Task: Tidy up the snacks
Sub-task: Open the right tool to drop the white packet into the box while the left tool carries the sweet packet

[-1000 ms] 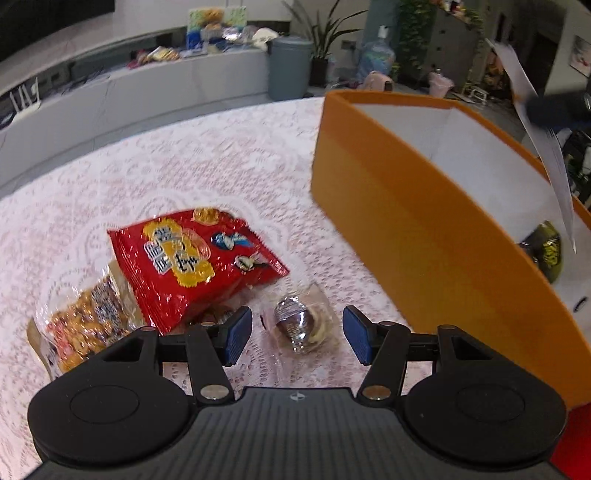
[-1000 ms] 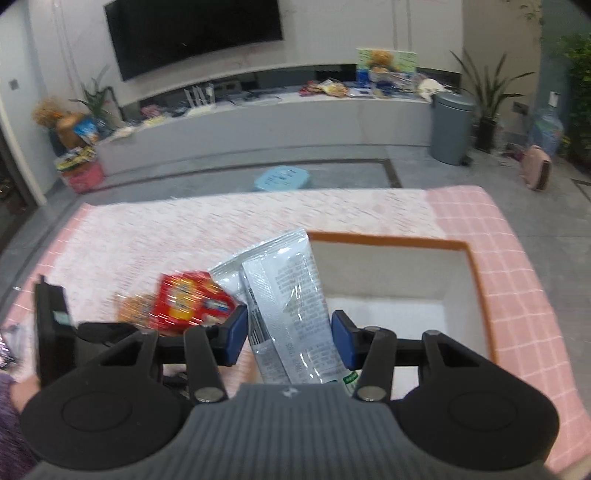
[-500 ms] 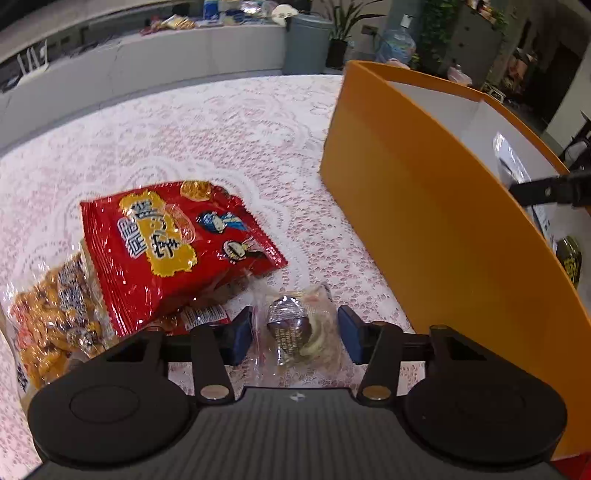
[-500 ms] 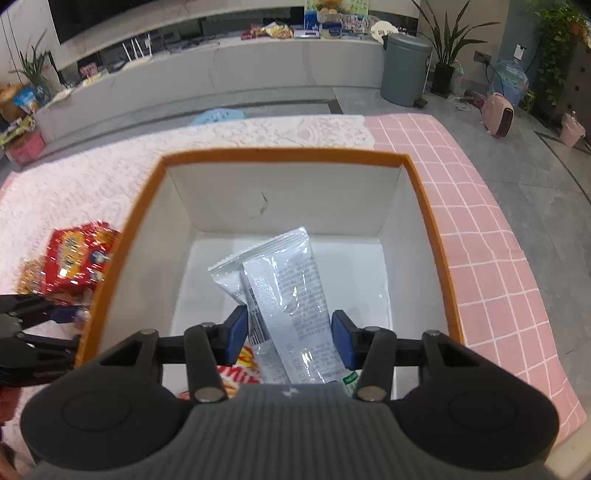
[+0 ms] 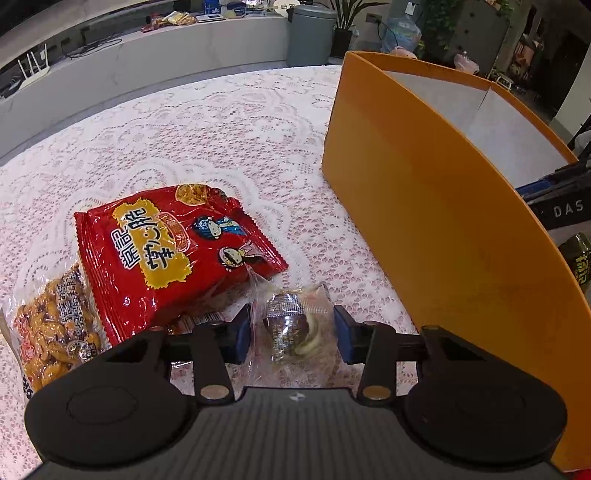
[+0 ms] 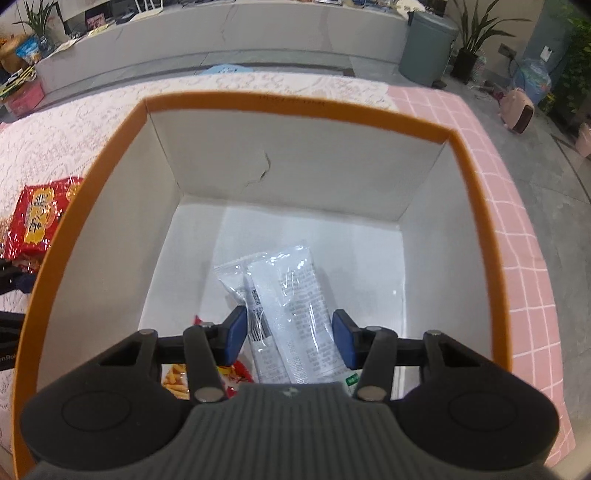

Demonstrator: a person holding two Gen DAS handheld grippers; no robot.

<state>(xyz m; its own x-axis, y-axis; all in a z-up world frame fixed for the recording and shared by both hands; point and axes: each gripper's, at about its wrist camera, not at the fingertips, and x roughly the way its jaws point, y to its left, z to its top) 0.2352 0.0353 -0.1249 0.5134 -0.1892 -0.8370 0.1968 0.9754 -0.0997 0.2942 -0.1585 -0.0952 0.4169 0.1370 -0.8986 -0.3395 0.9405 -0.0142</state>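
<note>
In the left wrist view my left gripper [image 5: 291, 332] is open, its blue pads either side of a clear-wrapped chocolate pastry [image 5: 291, 325] lying on the lace tablecloth. A red snack bag [image 5: 166, 251] and a bag of fried snacks [image 5: 51, 325] lie to its left. The orange box [image 5: 443, 229] stands to the right. In the right wrist view my right gripper [image 6: 290, 336] is low inside the orange box [image 6: 476, 206], its pads either side of a silver-white snack packet [image 6: 291, 306] whose far end rests on the box floor. A red packet [image 6: 236, 373] lies in the box.
A dark green packet [image 5: 581, 258] shows inside the box in the left wrist view, beside the other gripper. A pink checked cloth [image 6: 517, 221] covers the table right of the box. A grey bin [image 5: 310, 33] and a long counter stand beyond the table.
My right gripper has carried the silver packet over the box and down inside it. My left gripper has moved forward so the pastry lies between its pads, and the pads have narrowed a little.
</note>
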